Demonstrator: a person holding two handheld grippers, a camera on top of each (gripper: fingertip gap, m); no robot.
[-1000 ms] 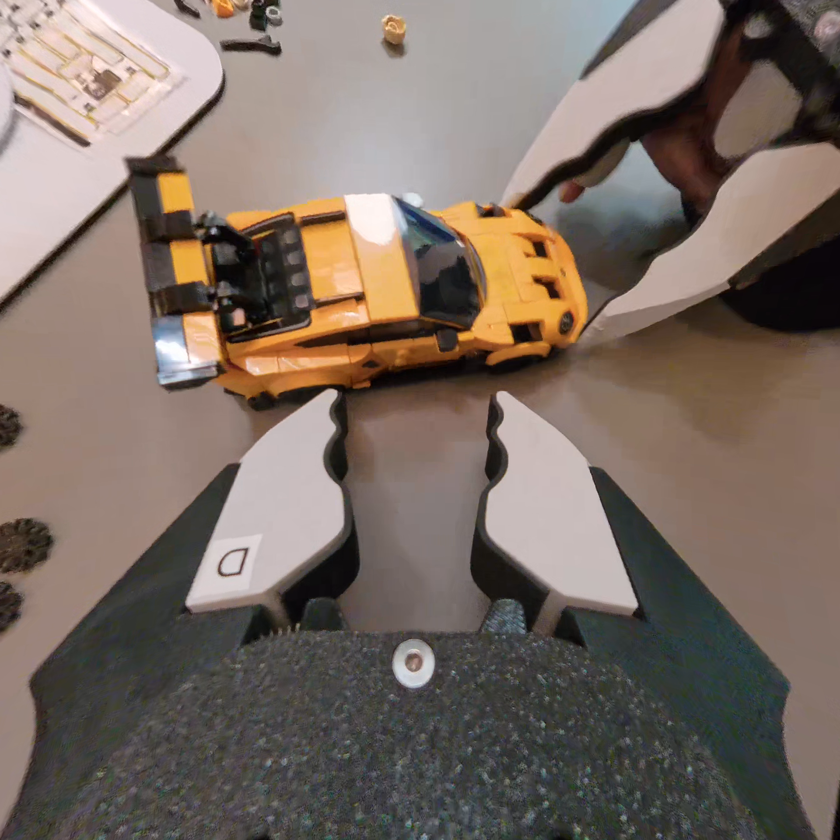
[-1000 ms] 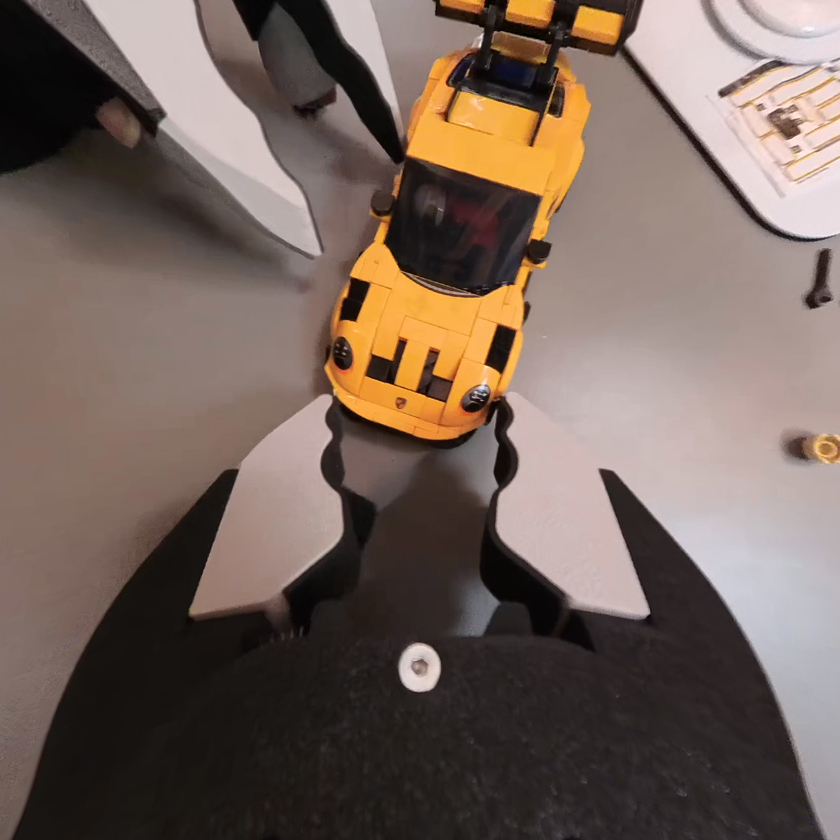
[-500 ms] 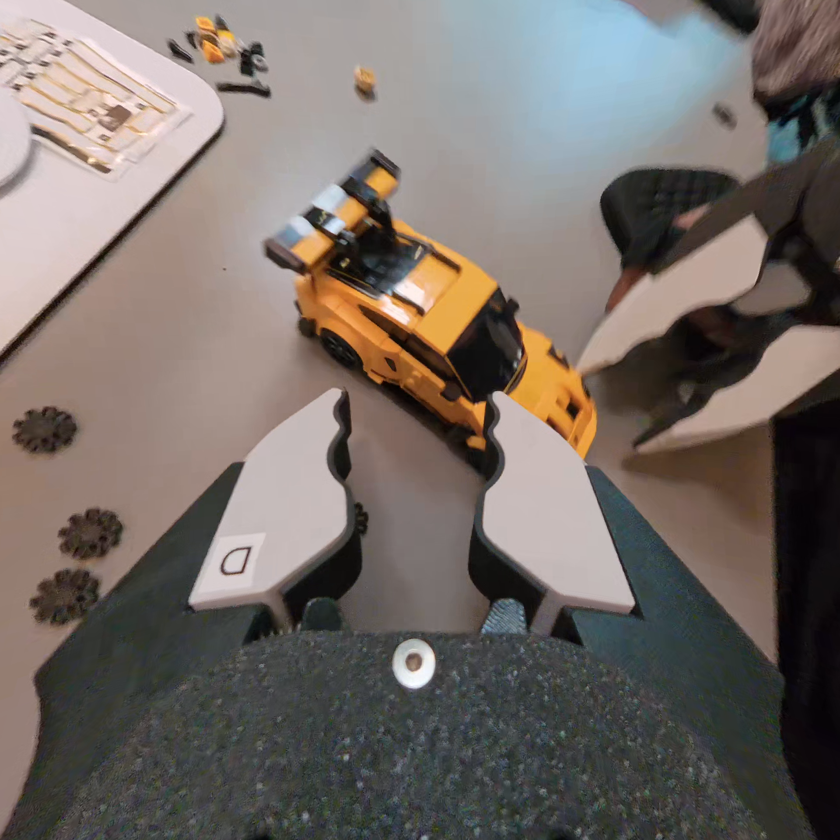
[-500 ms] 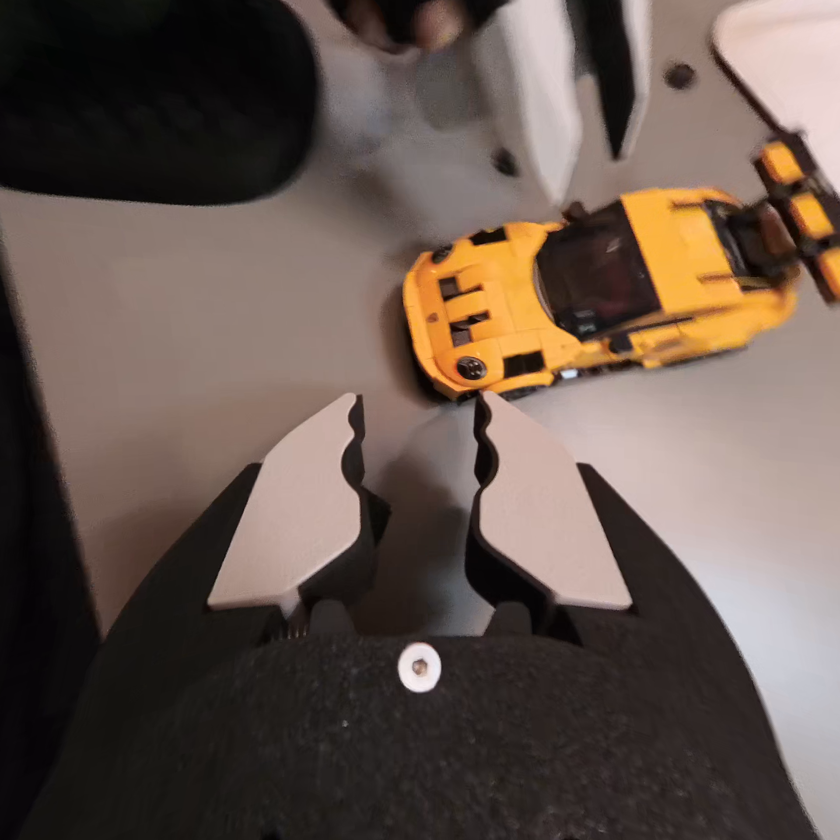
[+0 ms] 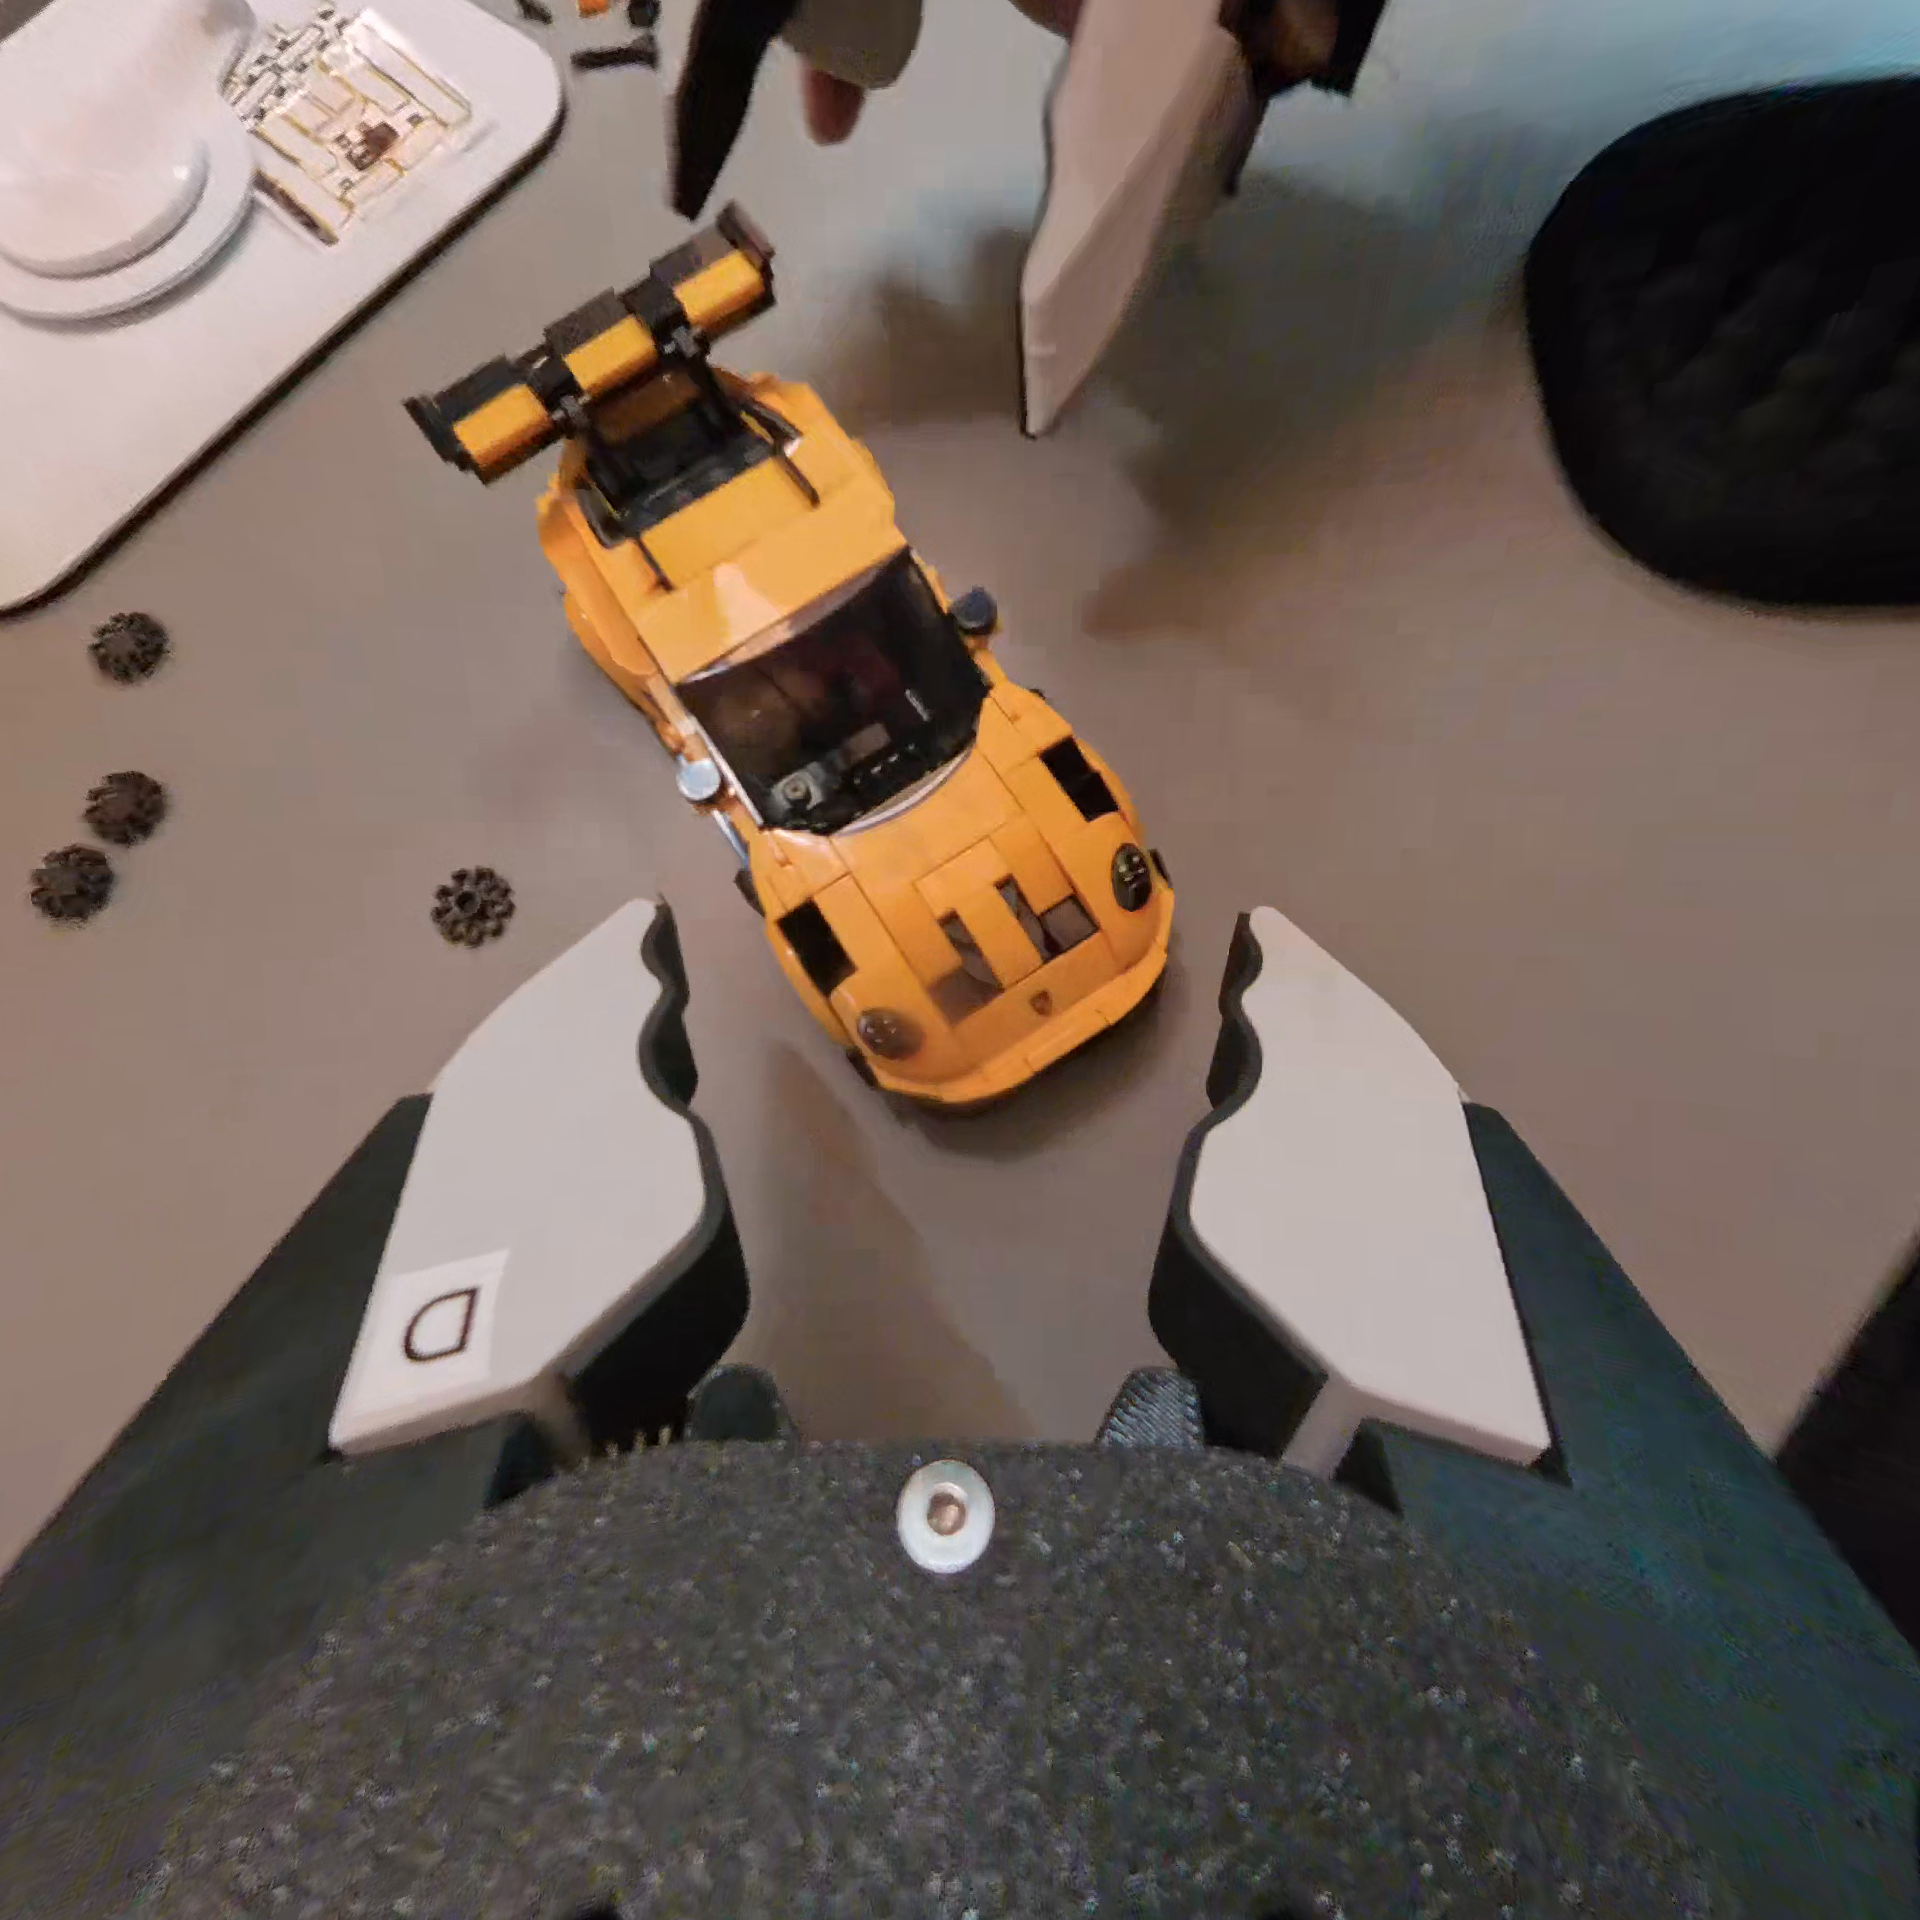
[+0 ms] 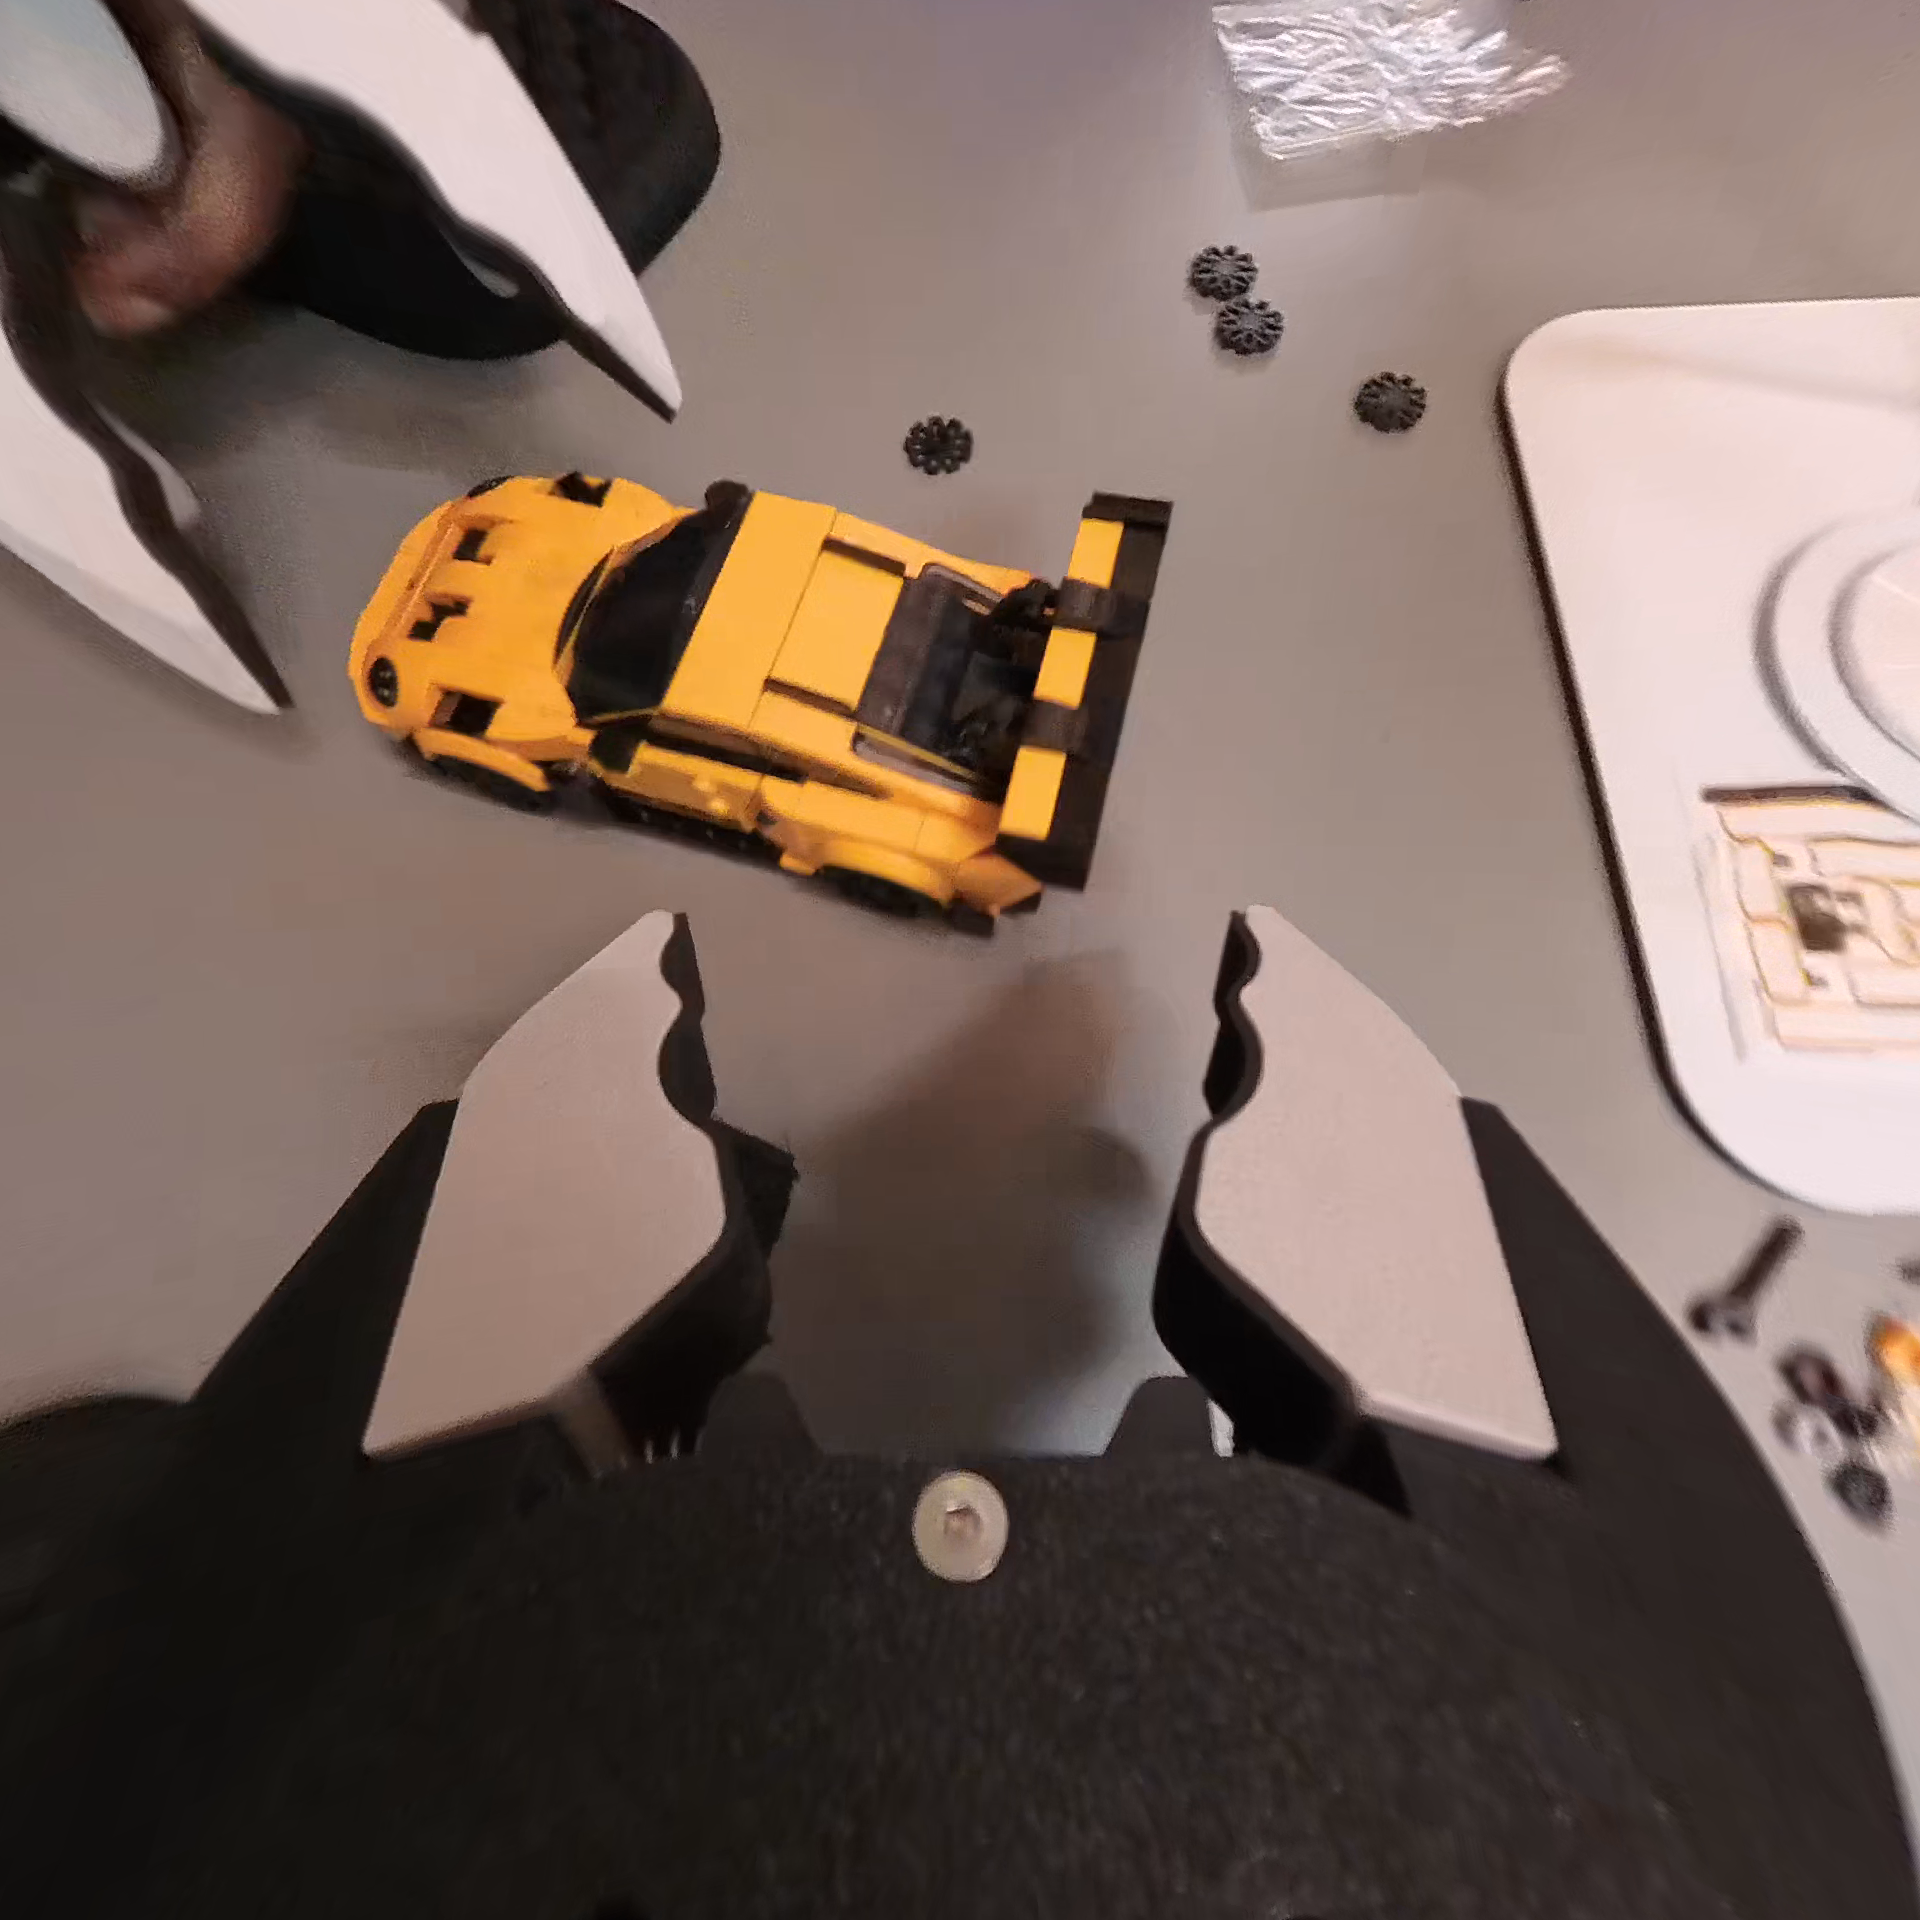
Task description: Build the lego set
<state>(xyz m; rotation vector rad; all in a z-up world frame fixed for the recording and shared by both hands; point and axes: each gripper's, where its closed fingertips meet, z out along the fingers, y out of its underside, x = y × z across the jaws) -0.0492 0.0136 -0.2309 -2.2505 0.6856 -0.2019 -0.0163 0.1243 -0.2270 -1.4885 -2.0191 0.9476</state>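
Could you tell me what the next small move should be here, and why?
Probably bring the left tongs forward and close them on the car's nose. They are open and the nose sits between their tips, untouched. Four black rims lie loose on the table, so steadying the car first seems sensible; the right tongs, also open and empty, could then fetch one.

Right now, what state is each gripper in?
Left gripper: open, empty, just short of the yellow brick-built car.
Right gripper: open, empty.
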